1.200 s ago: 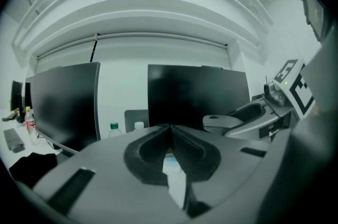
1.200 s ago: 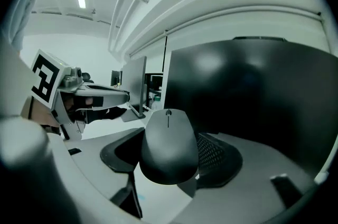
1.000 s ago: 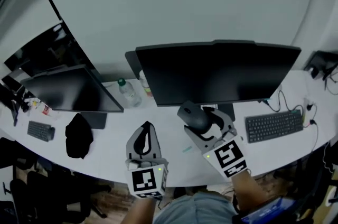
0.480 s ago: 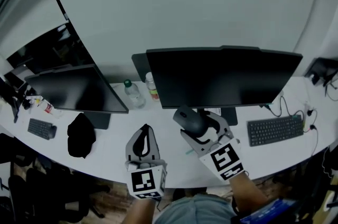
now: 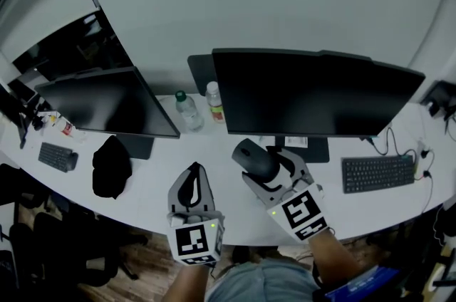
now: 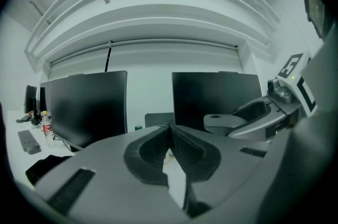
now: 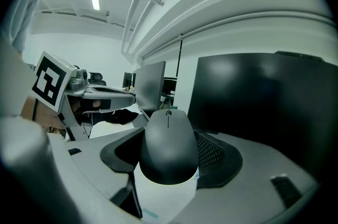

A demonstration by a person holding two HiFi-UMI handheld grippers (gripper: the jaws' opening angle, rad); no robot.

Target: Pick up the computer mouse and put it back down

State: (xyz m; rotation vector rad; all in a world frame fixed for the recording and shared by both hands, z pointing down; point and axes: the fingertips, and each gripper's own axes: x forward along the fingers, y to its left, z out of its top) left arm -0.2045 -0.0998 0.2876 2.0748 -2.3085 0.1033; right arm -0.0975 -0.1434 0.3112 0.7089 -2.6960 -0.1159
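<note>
- Desk (image 5: 214, 151) surroundings first: we see a wide dark monitor (image 5: 317, 97) straight ahead and a second monitor (image 5: 107, 108) angled off to its left, both unlit.
- Between the two screens stand a green-capped bottle (image 5: 188, 112) and, just beside it, a white-capped bottle (image 5: 214, 102).
- A black keyboard (image 5: 377, 172) lies right of the wide monitor's stand, with cables beyond it. On the left lie a black bundle (image 5: 112, 167) and a small keyboard (image 5: 57, 157).
- The wide monitor's stand sits directly behind the spot where we work, near the right gripper's tips.
- Our left gripper (image 5: 192, 186) hangs beside the right one, its jaws pressed together at the tips with nothing between them.
- Our right gripper (image 5: 262, 164) has its jaws spread wide and clamped on the flanks of the computer mouse (image 5: 254, 157).
- The mouse is matte black, smooth and domed, its scroll wheel at the far end towards the monitor. It is held above the desk, in front of the stand.
</note>
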